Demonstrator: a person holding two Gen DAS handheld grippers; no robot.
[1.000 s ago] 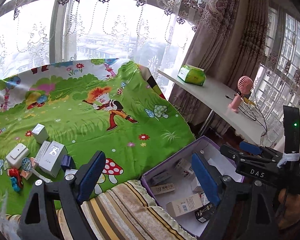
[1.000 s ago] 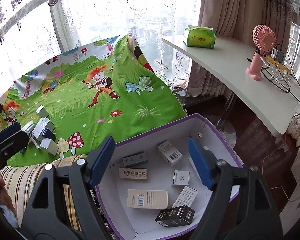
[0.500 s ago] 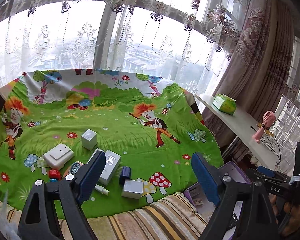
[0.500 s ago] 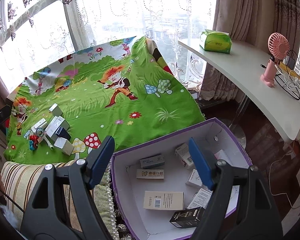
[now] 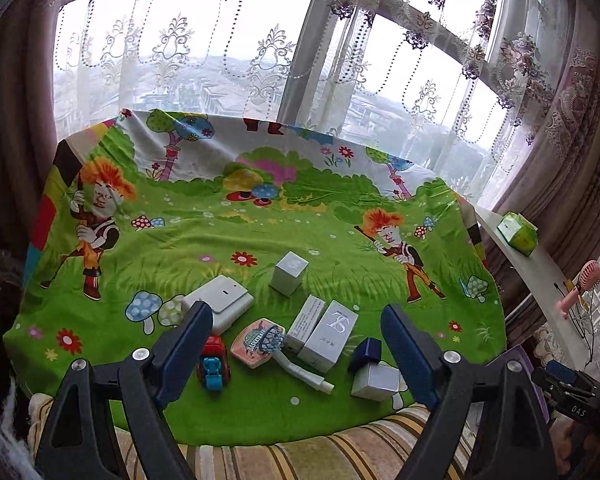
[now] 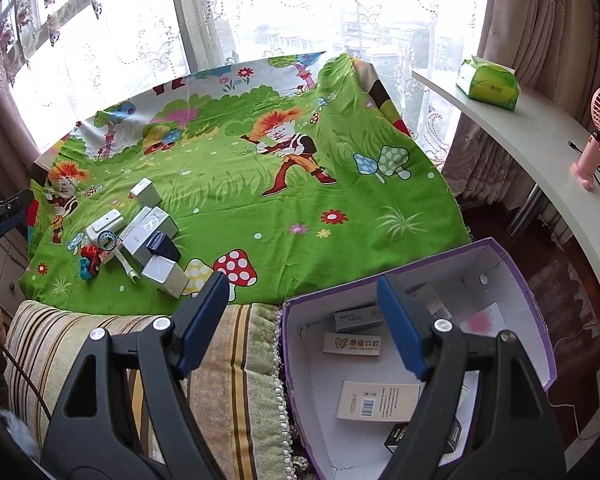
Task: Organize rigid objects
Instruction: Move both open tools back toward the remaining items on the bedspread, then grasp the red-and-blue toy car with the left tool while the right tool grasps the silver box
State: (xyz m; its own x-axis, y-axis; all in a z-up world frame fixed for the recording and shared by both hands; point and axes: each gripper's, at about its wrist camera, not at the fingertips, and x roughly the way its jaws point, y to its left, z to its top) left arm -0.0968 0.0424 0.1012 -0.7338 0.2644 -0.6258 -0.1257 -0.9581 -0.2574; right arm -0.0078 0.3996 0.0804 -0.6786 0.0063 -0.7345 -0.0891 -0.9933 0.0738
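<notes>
Left gripper (image 5: 296,354), jaws wide and empty, hangs above a cluster of small rigid items on the green cartoon-print cloth (image 5: 260,240). Risk, judged: with items touching, closing here could nudge neighbours or catch two, since the white plastic tube (image 5: 306,374) lies against the pink round badge (image 5: 258,342). Between the fingers: red-and-blue toy car (image 5: 214,364), then the tall white carton (image 5: 328,336); the silver cube box (image 5: 288,273) beyond. Right gripper (image 6: 304,326), likewise wide and empty, hovers over the purple-edged cardboard box (image 6: 512,280), cartons inside.
</notes>
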